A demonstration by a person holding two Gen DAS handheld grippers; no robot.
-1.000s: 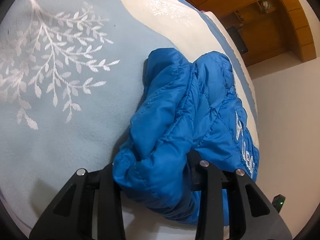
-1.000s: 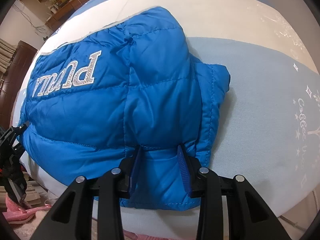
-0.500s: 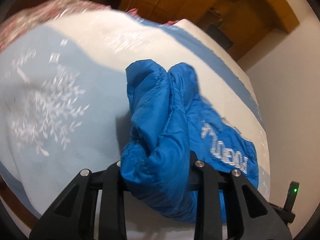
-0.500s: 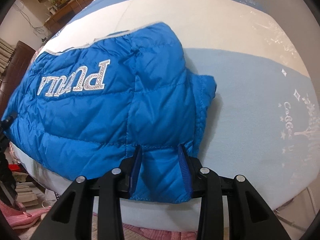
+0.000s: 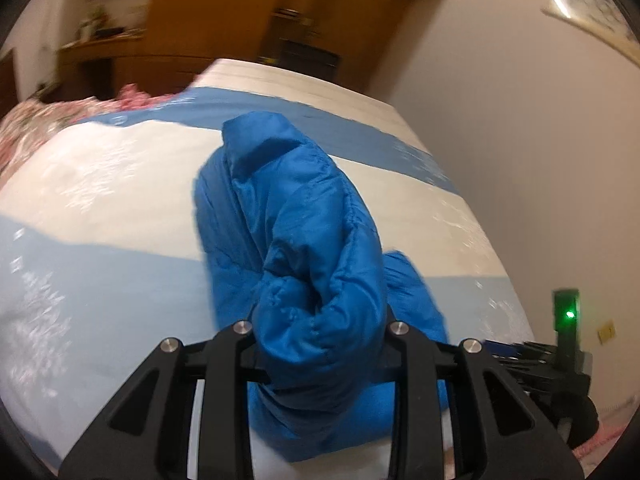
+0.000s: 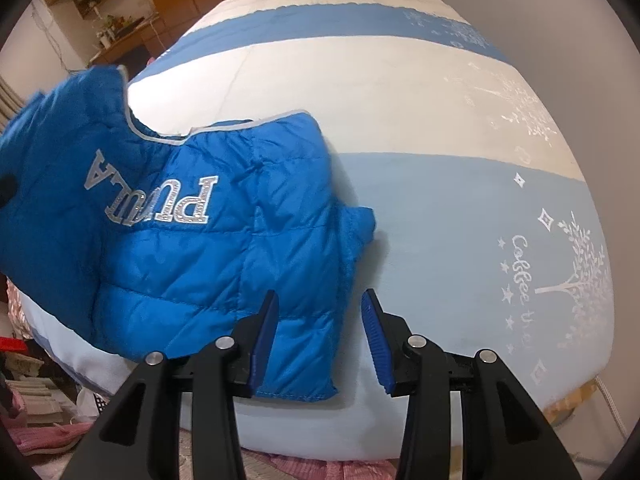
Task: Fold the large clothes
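A bright blue quilted jacket (image 6: 180, 260) with silver lettering lies near the front edge of a bed with a blue and white cover (image 6: 440, 240). Its left part is raised off the bed. My left gripper (image 5: 320, 320) is shut on a thick bunch of the jacket (image 5: 304, 220), held above the bed cover (image 5: 100, 280); the fabric hides its fingertips. My right gripper (image 6: 320, 332) hovers over the jacket's lower corner with its jaws opening. The blue pads (image 6: 266, 332) stand clear of the fabric below them.
Wooden cabinets (image 5: 200, 20) and shelves stand beyond the bed's far end, with a plain wall (image 5: 520, 120) along one side. A pink floral cloth (image 5: 60, 112) lies at the bed's far corner. Clutter (image 6: 32, 400) sits on the floor left of the bed.
My left gripper rose and rolled, lifting its bunch of jacket off the bed. The right gripper's jaws let go of the jacket's hem, spread apart and rose a little.
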